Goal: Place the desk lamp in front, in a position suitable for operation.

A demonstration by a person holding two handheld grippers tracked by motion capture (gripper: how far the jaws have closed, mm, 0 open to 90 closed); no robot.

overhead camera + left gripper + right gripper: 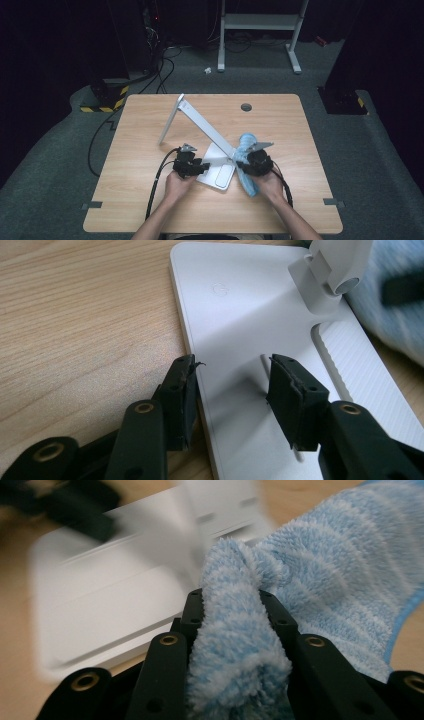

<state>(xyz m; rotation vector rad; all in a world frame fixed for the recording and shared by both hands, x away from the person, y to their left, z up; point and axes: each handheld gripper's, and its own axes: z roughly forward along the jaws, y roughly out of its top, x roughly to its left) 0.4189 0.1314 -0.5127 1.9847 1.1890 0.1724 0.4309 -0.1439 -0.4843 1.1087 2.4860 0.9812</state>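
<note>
Wooden table (150, 200) across the middle of the high view, on grey carpet, with a round cable hole (246, 107) near its far edge. On it, a white stand (200, 122): flat base plate (220, 176) near the front centre, long arm (207, 127) slanting up and away to a tilted panel (170, 120) at the far left.

Draped against the base's right side, touching the arm's hinge, a blue fluffy cloth (246, 150); runs from beside the arm down toward the front edge of the table.

Left gripper (192, 166) at the base's left edge, held by the left hand (176, 186). In the left gripper view, jaws partly apart and astride the base plate (240, 330), one pad at its edge over the wood, the other over its white top; whether pressing on it, cannot tell.

Right gripper (232, 612) clamped on a bunched fold of the cloth (235, 655), pile bulging between both pads, rest of the cloth spread to the right; white base blurred behind.
</note>
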